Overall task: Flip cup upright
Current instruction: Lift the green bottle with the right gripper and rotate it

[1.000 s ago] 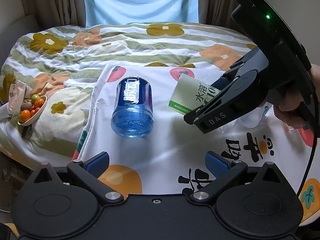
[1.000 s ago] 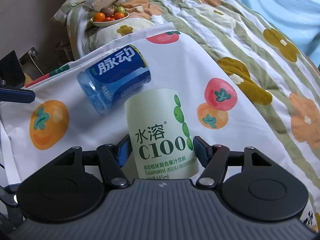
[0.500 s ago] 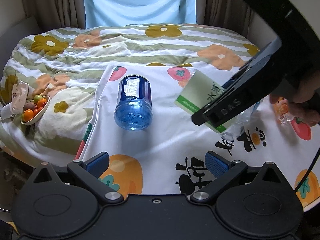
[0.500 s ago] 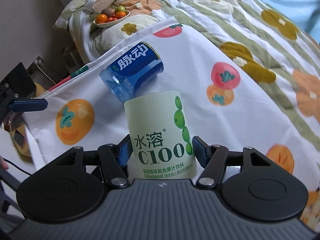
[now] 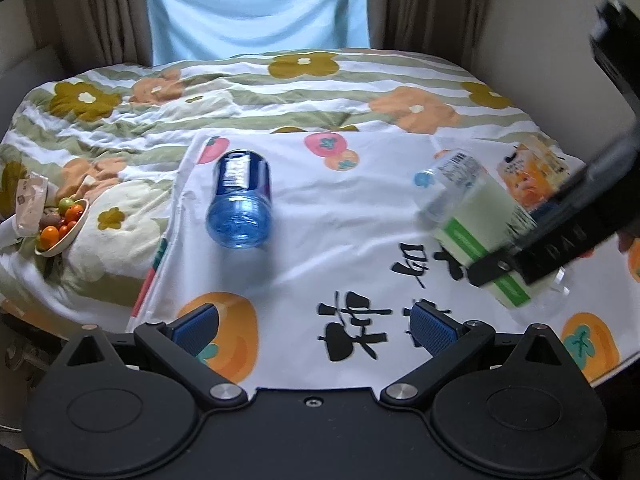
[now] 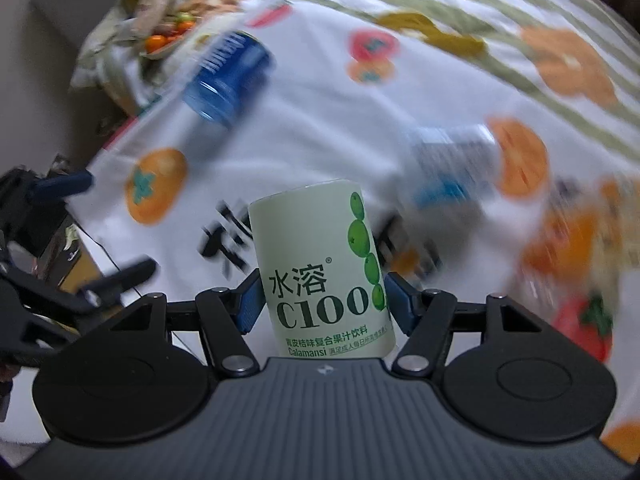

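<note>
The right gripper (image 6: pixel 322 300) is clamped on the green-labelled cup (image 6: pixel 326 268), held tilted above the printed cloth (image 5: pixel 340 216). Only the left wrist view shows the cup's clear end and the left gripper (image 5: pixel 316 322) spread apart, holding nothing. Left of the cup, a blue bottle (image 5: pixel 240 204) lies on its side; further left, a bowl (image 5: pixel 60 228) holds small tomatoes.

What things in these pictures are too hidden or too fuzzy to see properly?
- Green-label cup: its lower end is hidden behind the right gripper body in the right wrist view.
- Same cup, left wrist view: the gripper's black finger crosses it, so the rim is unclear.
- Clear bottle: motion blur makes its label unreadable in the right wrist view.
- Fruit bowl: too small to tell the fruits.
- Left gripper: open, holding nothing.
</note>
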### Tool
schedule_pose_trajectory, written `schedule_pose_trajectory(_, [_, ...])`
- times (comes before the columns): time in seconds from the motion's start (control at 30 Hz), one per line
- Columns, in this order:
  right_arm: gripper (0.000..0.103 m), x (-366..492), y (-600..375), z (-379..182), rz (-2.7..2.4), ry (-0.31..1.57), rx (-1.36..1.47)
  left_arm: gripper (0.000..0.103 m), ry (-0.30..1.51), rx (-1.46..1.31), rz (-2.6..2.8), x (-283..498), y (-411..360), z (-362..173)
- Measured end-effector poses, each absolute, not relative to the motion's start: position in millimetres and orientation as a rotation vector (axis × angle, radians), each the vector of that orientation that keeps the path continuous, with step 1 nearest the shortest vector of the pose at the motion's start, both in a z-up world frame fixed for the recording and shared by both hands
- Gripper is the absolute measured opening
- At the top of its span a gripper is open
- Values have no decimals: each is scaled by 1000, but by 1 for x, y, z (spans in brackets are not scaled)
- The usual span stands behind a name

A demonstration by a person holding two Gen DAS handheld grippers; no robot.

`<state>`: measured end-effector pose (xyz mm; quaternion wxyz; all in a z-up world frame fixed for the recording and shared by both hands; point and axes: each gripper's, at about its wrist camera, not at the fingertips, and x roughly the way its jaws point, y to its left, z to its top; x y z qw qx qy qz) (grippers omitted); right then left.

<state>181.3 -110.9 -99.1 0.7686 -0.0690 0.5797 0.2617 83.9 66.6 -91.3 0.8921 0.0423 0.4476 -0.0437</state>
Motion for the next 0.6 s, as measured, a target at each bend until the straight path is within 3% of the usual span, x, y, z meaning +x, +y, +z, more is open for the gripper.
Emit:
schedule_pose_trajectory(0.3, [79,162,-184,-133,325,1365,-41,103,938,109,-174,80,38,-96])
schedule_pose_trajectory(0.6, [81,166,-197,-154,248,1384,4,103,944,122,-209,82,20,-99])
